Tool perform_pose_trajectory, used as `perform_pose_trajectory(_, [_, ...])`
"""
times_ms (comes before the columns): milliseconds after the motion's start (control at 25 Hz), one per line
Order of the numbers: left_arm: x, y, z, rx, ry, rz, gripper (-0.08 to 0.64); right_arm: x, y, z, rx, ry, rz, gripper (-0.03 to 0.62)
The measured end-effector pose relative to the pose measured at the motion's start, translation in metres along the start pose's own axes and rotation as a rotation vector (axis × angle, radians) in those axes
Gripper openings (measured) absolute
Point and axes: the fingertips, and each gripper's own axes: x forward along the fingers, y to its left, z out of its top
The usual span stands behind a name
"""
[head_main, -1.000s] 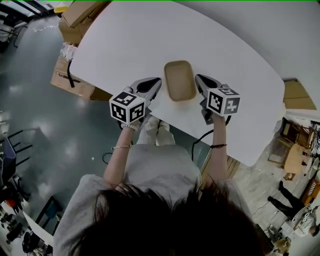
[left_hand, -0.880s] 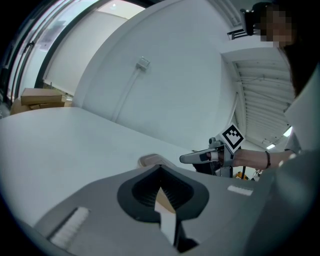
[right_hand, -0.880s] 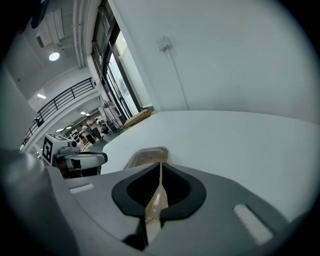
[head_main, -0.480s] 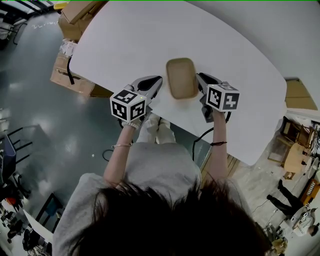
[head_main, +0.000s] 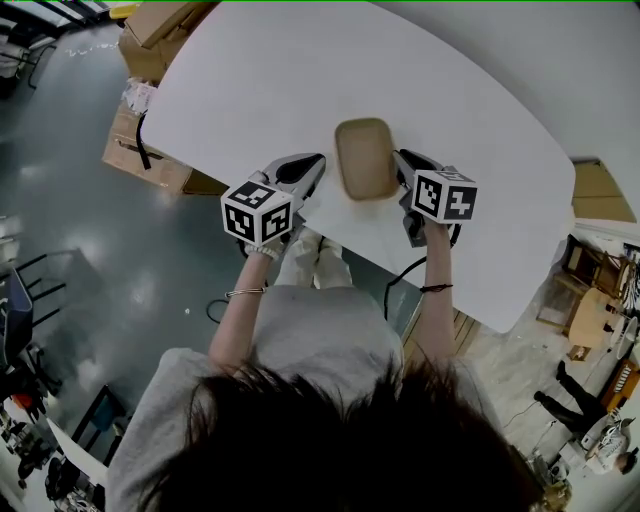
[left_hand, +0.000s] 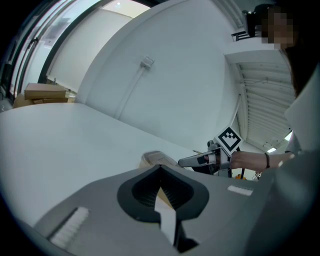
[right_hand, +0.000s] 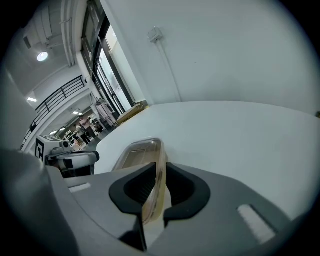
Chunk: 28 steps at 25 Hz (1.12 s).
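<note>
A shallow tan see-through container (head_main: 365, 160) lies on the white table (head_main: 250, 90) between my two grippers. My right gripper (head_main: 400, 158) is shut on the container's right rim. In the right gripper view that rim runs between the jaws (right_hand: 161, 167) and the container (right_hand: 137, 152) tilts up to the left. My left gripper (head_main: 318, 162) sits just off the container's left side with its jaws shut. In the left gripper view (left_hand: 160, 170) a thin tan sliver shows in the slit; I cannot tell what it is. The container (left_hand: 152, 158) lies just beyond the tips.
Cardboard boxes (head_main: 150, 45) stand on the floor past the table's left end, with another (head_main: 140, 160) beside its near edge. A cable (head_main: 400, 275) hangs under the table by the person's legs. A white wall with a small socket (left_hand: 146, 62) rises behind the table.
The container has shifted slightly away from the person, and its right rim has risen and tilted in the right gripper's jaws. The left gripper has barely moved.
</note>
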Motion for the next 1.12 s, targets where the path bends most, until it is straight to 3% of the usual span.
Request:
perform_pose_trajectory(200, [0.000,-0.001,0.002,-0.006,0.002,-0.005,-0.009,0.001,0.001,0.003,0.026,-0.008,-0.003,0.051])
perform_pose_trajectory(1120, [-0.007,-0.001,0.016,0.013,-0.034,-0.016,-0.009,-0.013,0.009,0.012,0.079,-0.066,-0.003,0.044])
